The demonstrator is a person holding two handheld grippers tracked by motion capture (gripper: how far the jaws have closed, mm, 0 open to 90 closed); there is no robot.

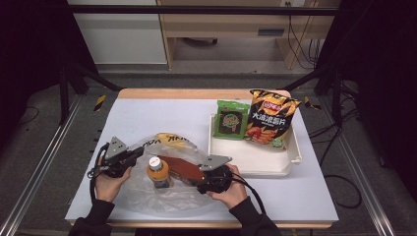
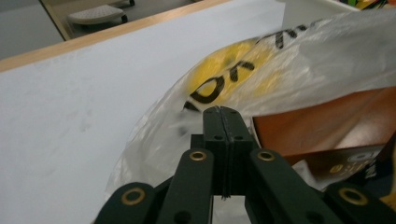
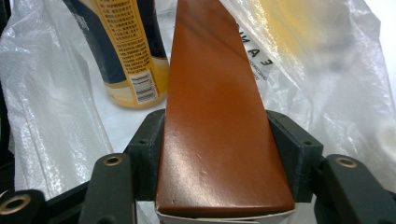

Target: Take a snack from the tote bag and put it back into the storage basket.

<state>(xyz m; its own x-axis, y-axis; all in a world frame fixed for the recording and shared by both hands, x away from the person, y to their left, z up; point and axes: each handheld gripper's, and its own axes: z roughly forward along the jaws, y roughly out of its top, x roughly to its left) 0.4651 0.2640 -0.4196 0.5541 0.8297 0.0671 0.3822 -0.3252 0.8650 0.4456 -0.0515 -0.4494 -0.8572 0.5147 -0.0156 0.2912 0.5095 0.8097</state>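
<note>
A: From the high view, what lies where?

B: A clear plastic bag (image 1: 162,189) lies on the near half of the white surface (image 1: 147,118). A bottle (image 1: 158,172) with an orange cap stands upright in it. Just right of the bottle, a reddish-brown box (image 1: 183,168) slants into the bag, its near end at the right hand-held gripper (image 1: 204,180). The left hand-held gripper (image 1: 134,155) sits at the bag's left edge. To the far right a white tray (image 1: 295,157) carries a green packet (image 1: 231,119) and a chip bag (image 1: 270,119).

A: And the left gripper view?

B: The jaws of the left hand-held gripper (image 2: 226,116) are pressed together, with the film of the plastic bag (image 2: 154,135) right at their tips. I cannot tell for sure whether film is pinched between them. Yellow printing with black letters shows through the bag, and the box (image 2: 327,126) lies inside to the right.

A: The right gripper view?

B: The right hand-held gripper (image 3: 219,154) is clamped on the near end of the box (image 3: 210,93), one jaw on each long side. The box runs away from the camera into the plastic bag (image 3: 327,60). The bottle (image 3: 126,46) stands just to its left, label facing the camera.
</note>
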